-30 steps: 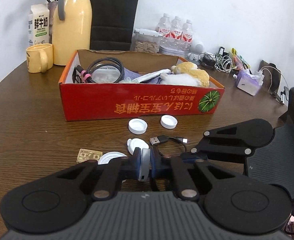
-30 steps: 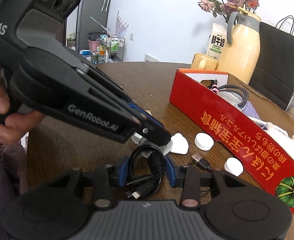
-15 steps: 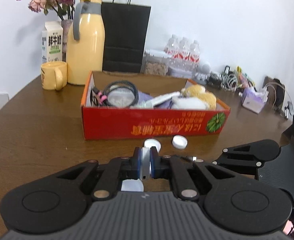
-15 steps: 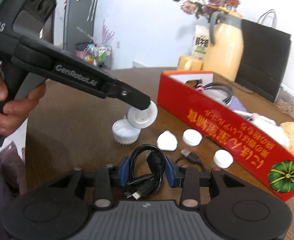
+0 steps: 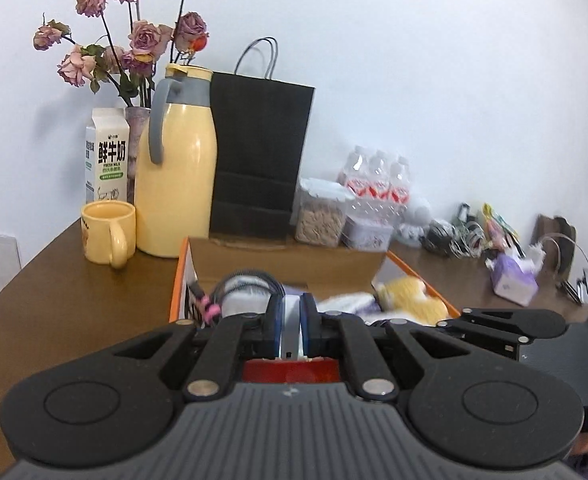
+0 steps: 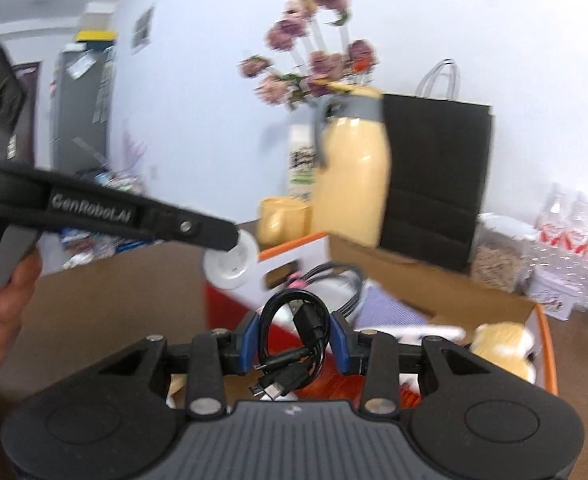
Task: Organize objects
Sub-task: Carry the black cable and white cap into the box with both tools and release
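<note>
My left gripper is shut on a white round lid, held edge-on above the near edge of the red cardboard box. In the right wrist view the same lid shows at the left gripper's tip, by the box's left end. My right gripper is shut on a coiled black USB cable, raised over the box's near wall. Inside the box lie a black cable coil and a yellow-white plush toy.
Behind the box stand a yellow thermos jug, a yellow mug, a milk carton, a vase of dried roses and a black paper bag. A jar, water bottles and a purple tissue pack sit further right.
Both grippers have risen from the table and moved toward the box. The left one carries the white lid, the right one the black cable; both now hang over the box's near side.
</note>
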Demonstrator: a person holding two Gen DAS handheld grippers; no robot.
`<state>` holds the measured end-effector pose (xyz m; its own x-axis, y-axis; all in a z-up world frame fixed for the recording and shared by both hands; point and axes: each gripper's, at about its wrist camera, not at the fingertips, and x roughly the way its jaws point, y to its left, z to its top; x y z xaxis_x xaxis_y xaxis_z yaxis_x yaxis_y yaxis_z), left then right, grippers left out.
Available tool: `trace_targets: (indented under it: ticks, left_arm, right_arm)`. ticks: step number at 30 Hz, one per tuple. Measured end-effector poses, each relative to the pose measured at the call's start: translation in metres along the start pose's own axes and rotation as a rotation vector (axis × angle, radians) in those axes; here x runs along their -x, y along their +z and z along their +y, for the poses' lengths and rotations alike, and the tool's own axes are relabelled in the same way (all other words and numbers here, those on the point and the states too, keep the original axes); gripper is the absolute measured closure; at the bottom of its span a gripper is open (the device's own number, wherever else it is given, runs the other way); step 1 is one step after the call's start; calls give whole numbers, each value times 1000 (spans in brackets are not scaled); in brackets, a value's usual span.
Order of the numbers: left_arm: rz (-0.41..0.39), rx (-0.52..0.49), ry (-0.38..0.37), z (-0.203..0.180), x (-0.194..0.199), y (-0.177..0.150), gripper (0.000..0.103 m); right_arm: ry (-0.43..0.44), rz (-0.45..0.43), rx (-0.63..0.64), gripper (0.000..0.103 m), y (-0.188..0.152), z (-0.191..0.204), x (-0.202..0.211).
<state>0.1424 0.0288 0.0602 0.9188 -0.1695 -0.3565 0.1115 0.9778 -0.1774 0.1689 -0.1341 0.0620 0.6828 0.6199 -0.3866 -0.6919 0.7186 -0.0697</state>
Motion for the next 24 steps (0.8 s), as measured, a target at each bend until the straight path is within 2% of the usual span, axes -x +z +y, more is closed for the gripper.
trace_targets:
  ticks: [7, 15, 19, 24]
  left_arm:
    - [21, 42, 14, 12, -47, 9, 94]
    - [65, 59, 35, 21, -98, 6, 94]
    - [90, 37, 40, 22, -107, -1, 93]
    - [59, -15, 73, 15, -101, -5, 90]
  right_arm:
    - [-109, 14, -91, 67, 16, -30, -49]
    - [-182, 67, -141, 67, 7, -52, -97]
    - [-184, 91, -158, 67, -1, -57, -104]
    - [-209, 99, -148, 63, -4, -55, -103]
